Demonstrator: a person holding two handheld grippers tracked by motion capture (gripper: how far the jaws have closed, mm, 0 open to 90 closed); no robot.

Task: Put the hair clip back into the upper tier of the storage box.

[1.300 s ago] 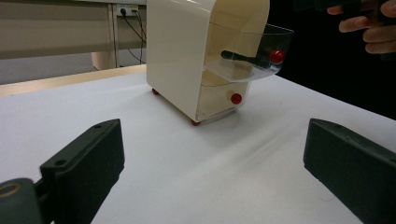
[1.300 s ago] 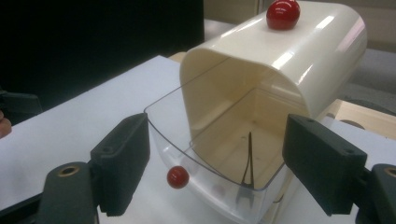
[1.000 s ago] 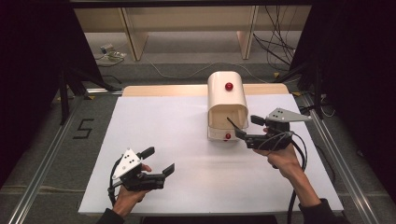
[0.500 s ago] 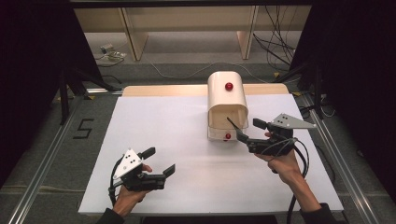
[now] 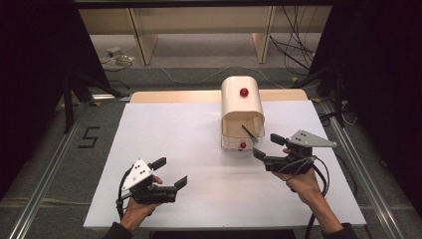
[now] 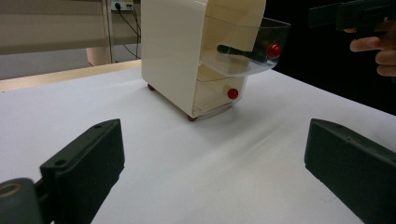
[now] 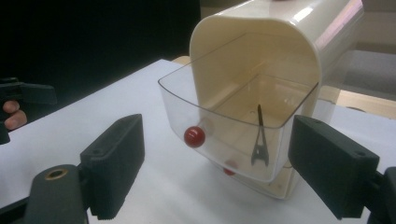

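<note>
Cream plastic cabinet (image 5: pixel 242 102), glossy, rounded arch top, sits far-centre on the matte white table (image 5: pixel 189 149). Three red ball knobs: one on top (image 5: pixel 244 92), one on the pulled-out clear upper drawer (image 7: pixel 219 112), one on the shut lower drawer (image 6: pixel 219 95). One slim black tweezer-like tool (image 7: pixel 259 137) lies in the clear drawer. Right gripper (image 5: pixel 266 145) just near-right of the drawer, jaws apart, empty. Left gripper (image 5: pixel 169 172) near-left, well apart from the cabinet, jaws spread, empty.
</note>
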